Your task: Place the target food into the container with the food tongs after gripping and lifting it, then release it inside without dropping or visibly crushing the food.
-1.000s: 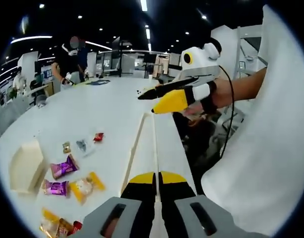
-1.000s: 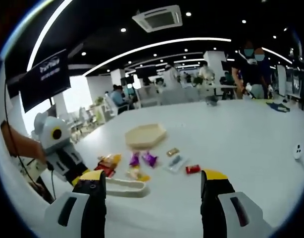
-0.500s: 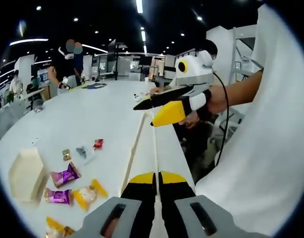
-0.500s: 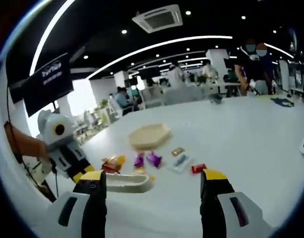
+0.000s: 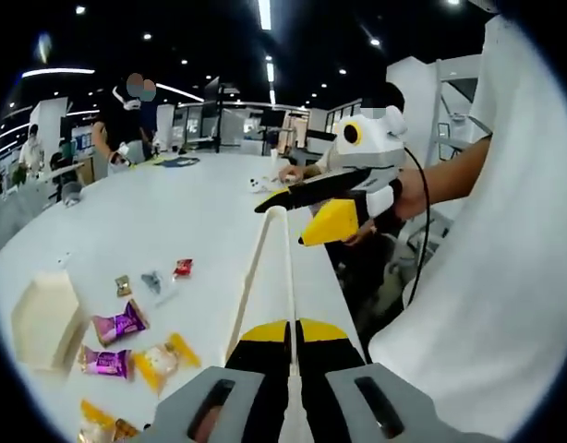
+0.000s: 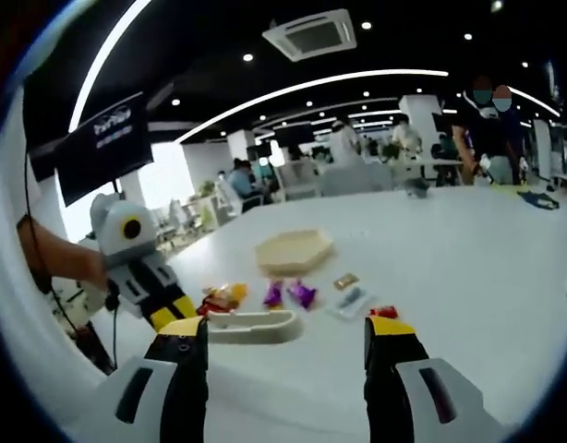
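- Loosely scattered on the white table [image 5: 173, 212], the wrapped snacks lie near the container: two purple packets [image 5: 119, 323], a yellow-ended candy [image 5: 159, 355], a small red one [image 5: 183, 268], a gold one [image 5: 124, 285] and a clear-blue one [image 5: 152, 280].
- Which of these is the target food cannot be told.
- Beside them sits the cream hexagonal container [image 6: 294, 251]; nothing can be seen inside it from these angles.
- Pinched between the left gripper [image 5: 291, 334] jaws, the cream food tongs [image 5: 265, 277] run forward; their two arms lie nearly together, meeting at the far end, with nothing between them.
- Seen from the right gripper view, the tongs' end hangs just short of the orange-yellow packets [image 6: 223, 296].
- Spread wide, the right gripper [image 6: 285, 351] holds nothing.
- People stand at desks in the far background.
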Motion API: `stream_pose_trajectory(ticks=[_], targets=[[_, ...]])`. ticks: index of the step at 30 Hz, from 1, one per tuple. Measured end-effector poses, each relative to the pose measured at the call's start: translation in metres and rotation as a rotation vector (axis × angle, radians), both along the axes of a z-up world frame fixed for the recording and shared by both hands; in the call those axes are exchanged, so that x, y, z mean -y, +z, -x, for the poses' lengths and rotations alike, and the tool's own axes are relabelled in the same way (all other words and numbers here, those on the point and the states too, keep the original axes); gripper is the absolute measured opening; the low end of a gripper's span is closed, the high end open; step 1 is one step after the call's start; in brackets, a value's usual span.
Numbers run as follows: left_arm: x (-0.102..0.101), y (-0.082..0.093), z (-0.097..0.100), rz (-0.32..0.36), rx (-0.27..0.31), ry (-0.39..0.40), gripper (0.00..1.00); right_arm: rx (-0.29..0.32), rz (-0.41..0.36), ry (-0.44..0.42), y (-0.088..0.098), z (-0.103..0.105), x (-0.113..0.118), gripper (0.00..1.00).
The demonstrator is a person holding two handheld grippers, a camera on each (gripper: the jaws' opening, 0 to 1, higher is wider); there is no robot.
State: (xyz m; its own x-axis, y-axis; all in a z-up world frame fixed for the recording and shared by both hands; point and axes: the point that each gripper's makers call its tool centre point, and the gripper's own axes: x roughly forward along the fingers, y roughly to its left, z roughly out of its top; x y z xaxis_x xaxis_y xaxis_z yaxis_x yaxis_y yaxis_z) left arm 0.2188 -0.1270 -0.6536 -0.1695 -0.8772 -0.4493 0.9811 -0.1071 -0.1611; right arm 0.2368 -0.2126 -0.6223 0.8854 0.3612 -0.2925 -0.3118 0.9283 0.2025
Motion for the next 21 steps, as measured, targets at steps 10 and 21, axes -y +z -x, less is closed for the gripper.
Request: stream_pose_trajectory(ticks=[10,21], targets=[[-0.003,0.004,-0.002,0.006,-0.005,-0.015,0.0,0.008,-0.009,0.006,0.004,0.001,-0.003,0.68],[-0.015,0.004,-0.007,-0.009,-0.004,-0.017,0.0,0.032,-0.009,0.067,0.009,-0.001,-0.018,0.58]])
